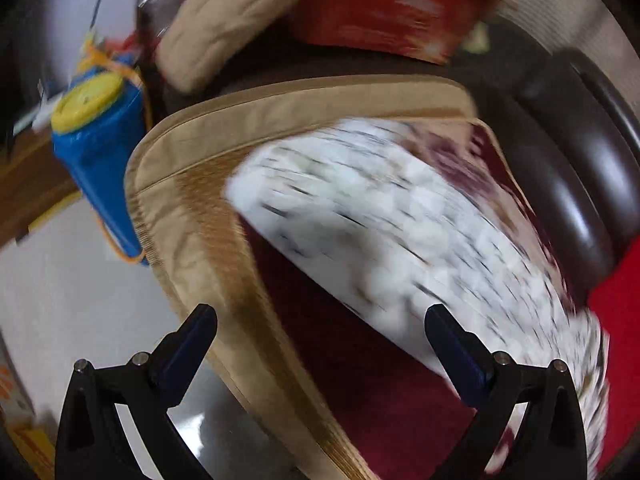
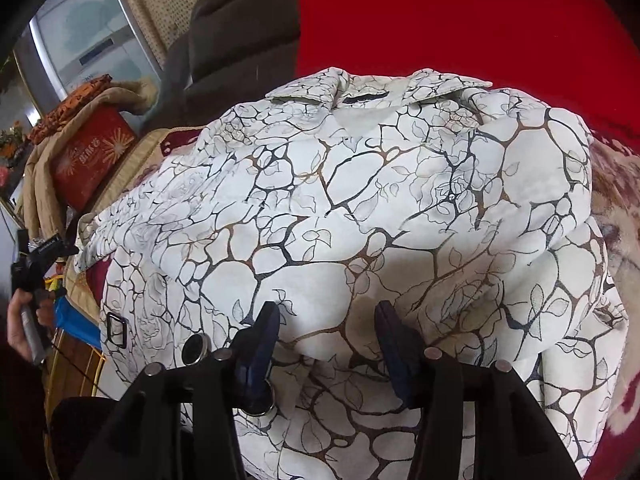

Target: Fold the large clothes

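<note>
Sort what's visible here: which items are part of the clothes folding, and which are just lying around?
Part of the job:
white patterned coat, spread on the maroon cushion
left gripper, open, empty
right gripper, open over the coat

Lying about:
red box
blue and yellow bag
red cloth
brown sofa arm

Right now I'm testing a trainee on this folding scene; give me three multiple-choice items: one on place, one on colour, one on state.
1. Where does the white coat with dark branch-like lines have its collar?
A. Far end
B. Near the fingers
C. Hidden

2. What colour is the lid of the blue plastic jug?
A. Green
B. Yellow
C. White

3. How is the right hand-held gripper?
A. Shut on the collar
B. Out of view
C. Open over the coat

Answers: 1 A, the collar lies at the top of the right wrist view; 2 B, the lid shows yellow; 3 C, fabric shows between the parted fingers.
</note>
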Demonstrator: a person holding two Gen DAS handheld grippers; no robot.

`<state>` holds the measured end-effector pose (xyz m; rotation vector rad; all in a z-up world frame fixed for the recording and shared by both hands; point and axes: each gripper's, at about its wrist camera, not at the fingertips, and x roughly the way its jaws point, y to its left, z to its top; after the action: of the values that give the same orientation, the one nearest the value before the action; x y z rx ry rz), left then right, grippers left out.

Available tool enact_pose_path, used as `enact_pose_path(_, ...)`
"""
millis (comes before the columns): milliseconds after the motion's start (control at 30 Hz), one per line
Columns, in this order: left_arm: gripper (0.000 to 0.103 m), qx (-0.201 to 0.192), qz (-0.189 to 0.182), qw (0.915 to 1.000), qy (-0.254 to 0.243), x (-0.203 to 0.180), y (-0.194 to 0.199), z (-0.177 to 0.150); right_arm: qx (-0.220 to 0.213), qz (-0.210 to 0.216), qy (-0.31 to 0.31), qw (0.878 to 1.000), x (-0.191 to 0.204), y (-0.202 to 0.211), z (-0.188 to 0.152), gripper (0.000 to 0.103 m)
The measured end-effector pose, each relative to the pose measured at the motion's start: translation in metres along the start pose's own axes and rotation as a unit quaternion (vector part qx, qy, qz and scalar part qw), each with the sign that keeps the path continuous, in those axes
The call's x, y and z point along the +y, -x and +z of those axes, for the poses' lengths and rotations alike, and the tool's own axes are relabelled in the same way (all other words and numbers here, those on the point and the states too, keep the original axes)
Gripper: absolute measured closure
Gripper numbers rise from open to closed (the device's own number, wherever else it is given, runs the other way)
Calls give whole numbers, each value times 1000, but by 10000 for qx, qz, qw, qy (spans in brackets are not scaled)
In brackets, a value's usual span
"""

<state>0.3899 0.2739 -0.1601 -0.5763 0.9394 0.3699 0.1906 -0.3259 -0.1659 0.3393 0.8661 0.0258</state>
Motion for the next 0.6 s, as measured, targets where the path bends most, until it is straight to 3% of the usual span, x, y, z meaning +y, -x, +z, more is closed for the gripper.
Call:
enact_pose_path(67, 13, 77, -131, 9994, 317, 18, -9, 8, -3, 50, -28, 10000, -2, 0, 0, 49)
enact_pose_path(133, 35, 98, -454, 9969, 640, 32, -16, 14, -13, 53, -20, 10000, -2, -1, -1, 49)
enact_pose_path(167, 56, 203, -693, 9945, 757, 36, -21, 16, -16, 34, 3, 10000, -1, -2, -1, 49)
enact_pose_path(200, 62, 344, -932, 9914, 851, 38, -25, 17, -19, 8, 34, 10000, 0, -2, -1, 49)
enact_pose_path(300, 62, 362, -1334, 9857, 963, 39, -27, 12, -42, -19, 67, 10000, 2, -4, -2, 48)
enact_pose_path(467, 59, 551, -1669, 9768, 1222, 37, -41, 3, -39, 12, 65, 10000, 1, -4, -1, 47)
enact_pose_path(600, 43, 567, -2049, 9625, 1683, 43, -45, -2, -42, 56, 69, 10000, 0, -4, -1, 47)
